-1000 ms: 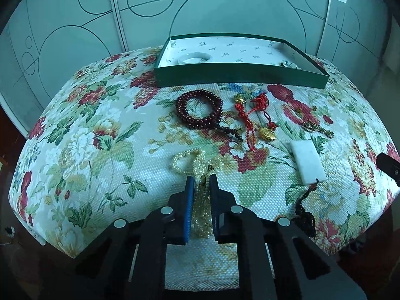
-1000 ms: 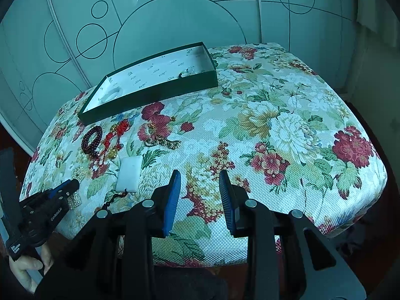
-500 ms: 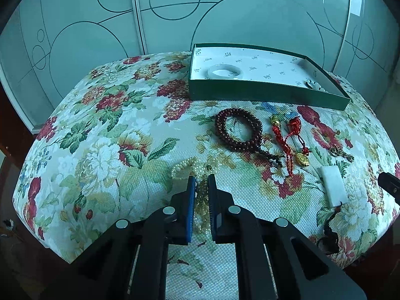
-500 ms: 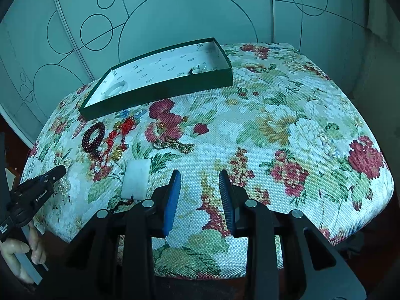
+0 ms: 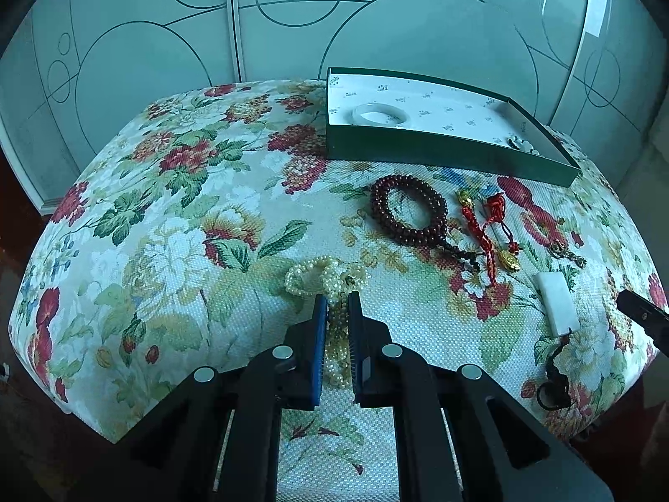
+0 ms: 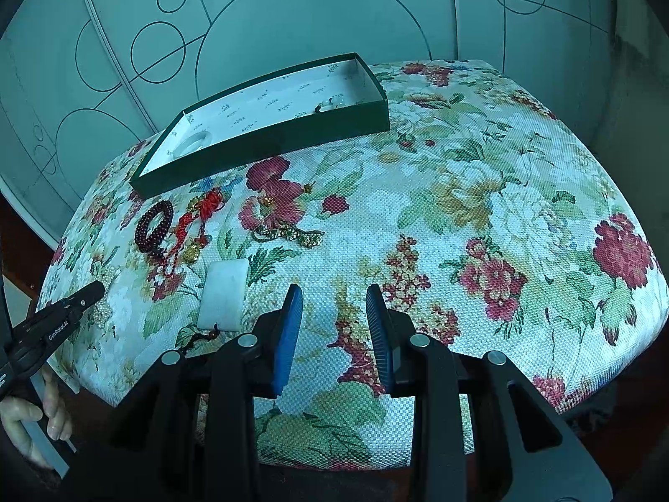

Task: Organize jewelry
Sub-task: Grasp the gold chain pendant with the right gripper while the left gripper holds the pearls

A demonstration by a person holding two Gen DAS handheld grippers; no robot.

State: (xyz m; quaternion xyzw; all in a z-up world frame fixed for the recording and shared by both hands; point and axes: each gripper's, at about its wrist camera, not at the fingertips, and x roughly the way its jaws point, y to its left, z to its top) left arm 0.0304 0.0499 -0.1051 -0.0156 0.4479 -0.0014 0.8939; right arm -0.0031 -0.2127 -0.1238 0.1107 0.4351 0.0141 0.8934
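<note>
The tablecloth (image 5: 175, 226) is coarse woven cloth, matt, printed with flowers. The green box (image 5: 439, 154) looks like matt card, lined with white printed paper. The dark red bead bracelet (image 5: 407, 211) shines glossy and smooth. The pearl necklace (image 5: 330, 284) has a soft, creamy sheen. The white slab (image 5: 558, 301) is smooth and dull. The red cord charm (image 5: 489, 226) is braided thread with shiny gold metal pieces. The panels (image 5: 146, 62) behind look like frosted glass.

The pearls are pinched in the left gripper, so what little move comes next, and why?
Probably lift the pearls and carry them toward the green box. The left gripper is closed on them, yet their loop lies on the cloth, and the box already holds a white bangle.
</note>
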